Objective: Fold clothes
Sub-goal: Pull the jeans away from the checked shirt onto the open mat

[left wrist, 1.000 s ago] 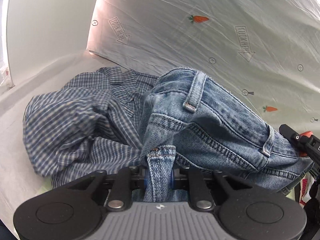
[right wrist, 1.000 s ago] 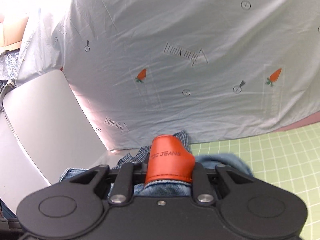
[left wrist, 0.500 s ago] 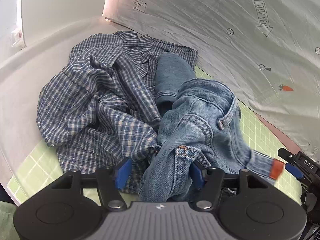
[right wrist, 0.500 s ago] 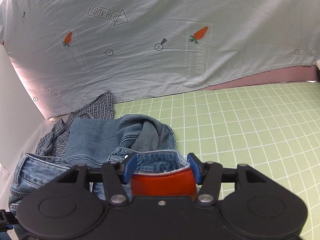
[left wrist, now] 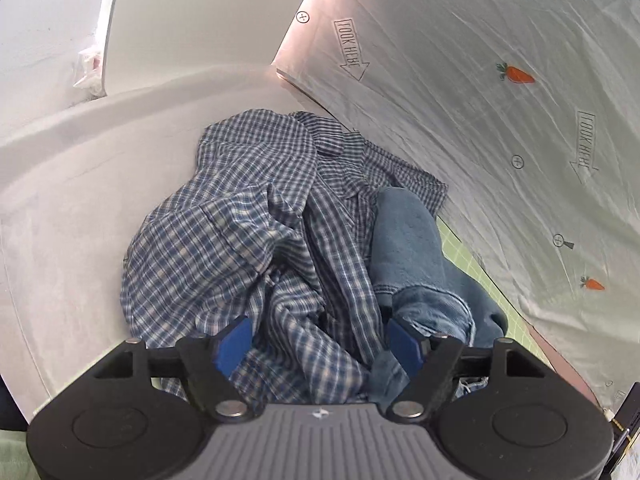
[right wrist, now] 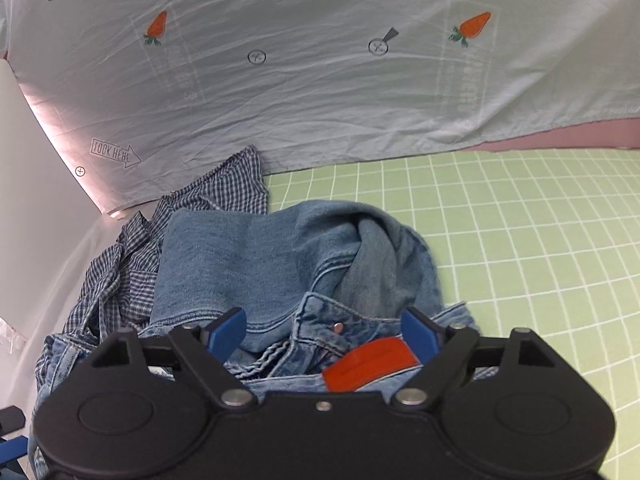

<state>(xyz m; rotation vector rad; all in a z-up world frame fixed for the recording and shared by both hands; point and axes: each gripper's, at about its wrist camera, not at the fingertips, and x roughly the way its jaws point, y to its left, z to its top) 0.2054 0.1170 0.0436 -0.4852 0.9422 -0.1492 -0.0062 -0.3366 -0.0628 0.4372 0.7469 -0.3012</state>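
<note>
Jeans [right wrist: 280, 264] lie crumpled between right tongs' [right wrist: 322, 330] just-opened jaws, unclamped.

Soft, even daylight fills both views; a warm pink glow shows through the printed sheet [left wrist: 480, 128] at its edge. Fisheye bending curves the borders, corners dark.

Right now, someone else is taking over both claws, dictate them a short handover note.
Left claw: open, jaws just spread, over the checked shirt, gripping nothing.
Right claw: open, jaws just spread, over the jeans near their red patch, pads not pressing.
Both garments lie crumpled together at the edge of the green grid mat, the jeans partly on the shirt.
Done: no fold on either garment.
Left: separate, flatten and fold both.
</note>
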